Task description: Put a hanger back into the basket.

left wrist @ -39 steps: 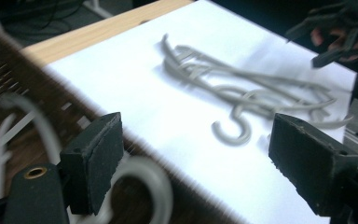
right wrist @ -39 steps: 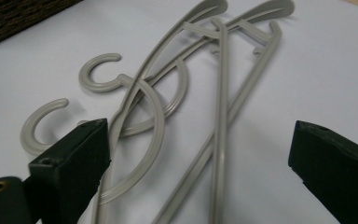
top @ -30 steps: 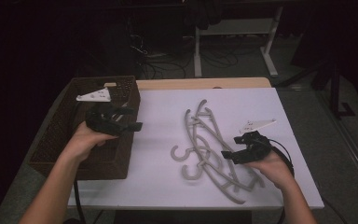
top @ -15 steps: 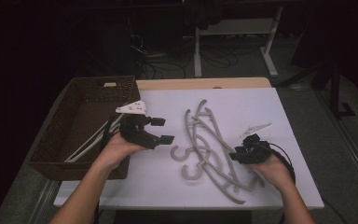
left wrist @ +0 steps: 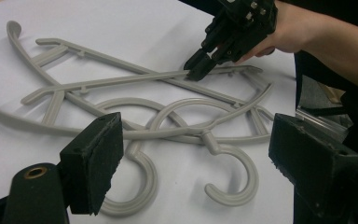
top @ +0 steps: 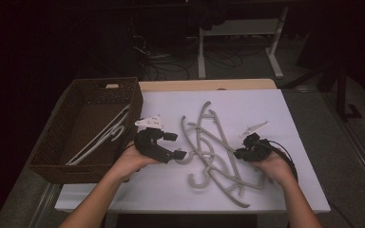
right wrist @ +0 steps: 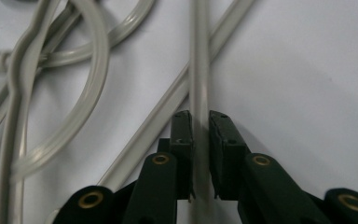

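Table: the white table top point(top: 247, 102) carried everything, and it serves here as the landmark for all places.
Basket: a brown woven basket point(top: 57, 152) sat along the table's left edge, with a pale hanger point(top: 102, 137) lying slantwise inside it.
Hanger pile: a tangle of grey plastic hangers point(top: 211, 147) lay flat near the middle of the table top, their bars crossed over one another and two hooks curling toward the table's near edge; in the left gripper view the hooks point(left wrist: 228, 175) rested on the white surface.
Left gripper: the left gripper point(top: 173, 145) was held just above the table, between the basket and the pile, pointing at the hangers.
Left jaws: they stood spread wide with nothing between them, the hooks showing in the gap in the left gripper view.
Right gripper: the right gripper point(top: 240, 153) sat low on the right side of the pile, toward the table's near right part; its tip point(left wrist: 196, 70) met a hanger bar.
Right jaws: they were nearly together, pinching one straight grey bar point(right wrist: 199, 84) of a hanger, which ran between the two pads.
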### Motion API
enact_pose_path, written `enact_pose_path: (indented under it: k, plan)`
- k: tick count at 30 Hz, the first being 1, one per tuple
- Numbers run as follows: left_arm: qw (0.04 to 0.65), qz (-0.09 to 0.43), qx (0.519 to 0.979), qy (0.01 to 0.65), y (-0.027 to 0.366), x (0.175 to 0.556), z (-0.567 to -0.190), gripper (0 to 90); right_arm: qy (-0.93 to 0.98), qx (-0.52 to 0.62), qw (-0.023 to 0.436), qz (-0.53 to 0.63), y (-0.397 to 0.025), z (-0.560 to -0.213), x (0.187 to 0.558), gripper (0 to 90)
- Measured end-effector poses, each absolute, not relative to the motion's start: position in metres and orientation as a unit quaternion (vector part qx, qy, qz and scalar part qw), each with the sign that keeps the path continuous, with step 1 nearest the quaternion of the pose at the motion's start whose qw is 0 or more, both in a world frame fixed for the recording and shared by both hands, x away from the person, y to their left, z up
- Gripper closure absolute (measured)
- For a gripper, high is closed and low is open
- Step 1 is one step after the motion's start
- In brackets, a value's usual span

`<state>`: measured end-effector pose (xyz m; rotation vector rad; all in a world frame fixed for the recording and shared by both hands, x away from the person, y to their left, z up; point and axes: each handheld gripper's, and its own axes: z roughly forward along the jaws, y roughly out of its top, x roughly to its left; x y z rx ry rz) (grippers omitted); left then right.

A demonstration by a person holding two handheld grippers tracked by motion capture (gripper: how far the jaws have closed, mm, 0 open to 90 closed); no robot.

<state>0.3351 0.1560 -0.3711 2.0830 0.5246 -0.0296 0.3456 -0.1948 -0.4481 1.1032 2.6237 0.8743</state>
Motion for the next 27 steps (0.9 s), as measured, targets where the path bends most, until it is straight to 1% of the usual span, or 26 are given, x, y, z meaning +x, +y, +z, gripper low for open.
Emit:
enact_pose_path:
  k: [7,12,17,18,19,20,22,27]
  plan:
    - [0.473,-0.016,0.853,0.217,0.155,0.336,-0.375,18.3,0.892,0.321,0.074,0.309,-0.181,-0.445,0.364,80.1]
    - [0.47,-0.02,0.855,0.217,0.153,0.337,-0.379,18.3,0.903,0.276,0.066,0.324,-0.157,-0.441,0.381,80.0]
    - [0.466,-0.023,0.857,0.221,0.154,0.337,-0.384,18.4,0.908,0.257,0.064,0.325,-0.143,-0.446,0.387,78.9]
    - [0.465,-0.023,0.857,0.221,0.154,0.337,-0.384,18.4,0.907,0.261,0.068,0.324,-0.141,-0.447,0.387,72.9]
    - [0.464,-0.023,0.857,0.221,0.154,0.337,-0.385,18.4,0.904,0.269,0.069,0.326,-0.14,-0.447,0.387,65.0]
    - [0.463,-0.023,0.857,0.223,0.155,0.337,-0.385,18.4,0.902,0.274,0.069,0.325,-0.141,-0.446,0.386,62.6]
    - [0.464,-0.023,0.856,0.226,0.156,0.337,-0.386,18.4,0.898,0.286,0.074,0.327,-0.145,-0.44,0.38,62.8]
    - [0.46,-0.023,0.857,0.231,0.157,0.339,-0.39,18.5,0.887,0.312,0.067,0.335,-0.164,-0.428,0.357,77.0]
